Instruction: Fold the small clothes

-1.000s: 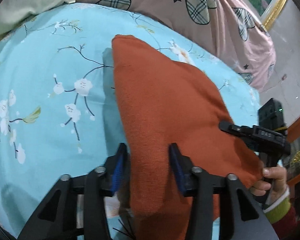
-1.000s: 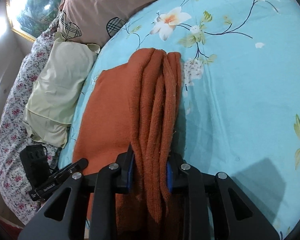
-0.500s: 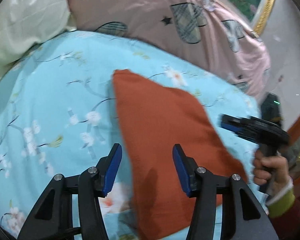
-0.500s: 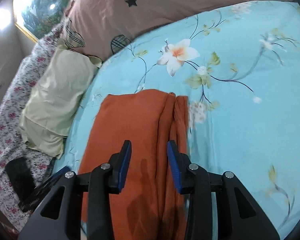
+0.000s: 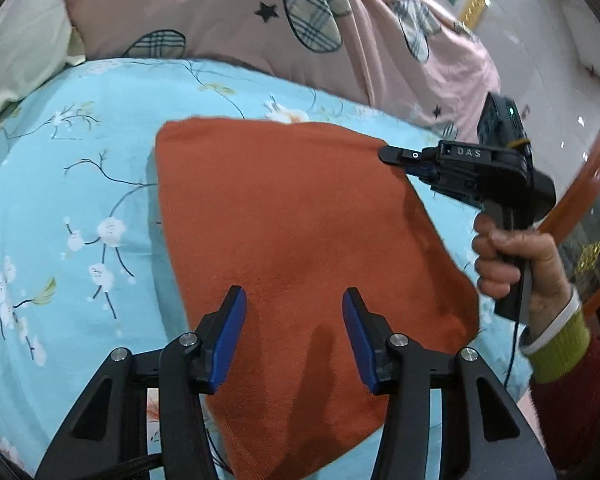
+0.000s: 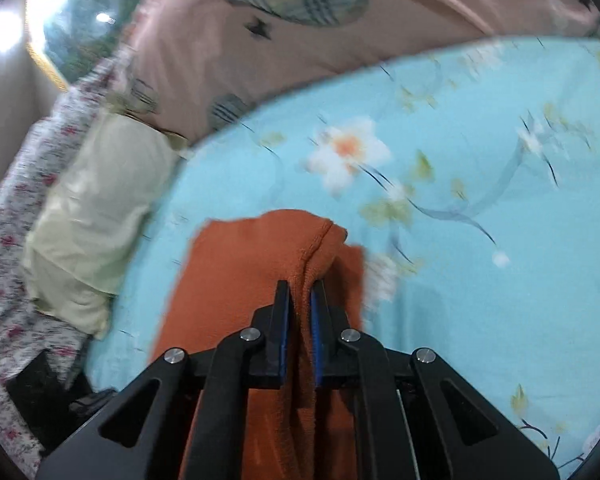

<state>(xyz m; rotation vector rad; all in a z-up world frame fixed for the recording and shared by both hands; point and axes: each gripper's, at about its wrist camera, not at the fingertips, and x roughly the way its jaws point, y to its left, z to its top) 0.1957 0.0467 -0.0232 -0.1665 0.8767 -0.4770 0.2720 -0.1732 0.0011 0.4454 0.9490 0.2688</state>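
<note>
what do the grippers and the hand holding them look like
Both grippers are black, with angular linkage arms, silver pivot screws and blue-padded fingers. The right gripper has a pistol-style handle, white "DAS" lettering, a small green light on its rear block and a thin dark cable hanging below. The right hand is bare, in a dark red sleeve with a yellow-green cuff over a white one.

Rust-orange knit garment (image 5: 300,232) on a light-blue bedsheet (image 5: 80,184) printed with white blossoms and dark branches. Dusty-pink quilt (image 5: 228,12) — plaid leaf patches, black stars. Pale yellow-green pillow (image 6: 96,208). White cover (image 6: 8,248) with red florals. Black grippers, blue pads (image 5: 228,340). Sleeve cuff (image 5: 560,344) lime green — sleeve dark red.
</note>
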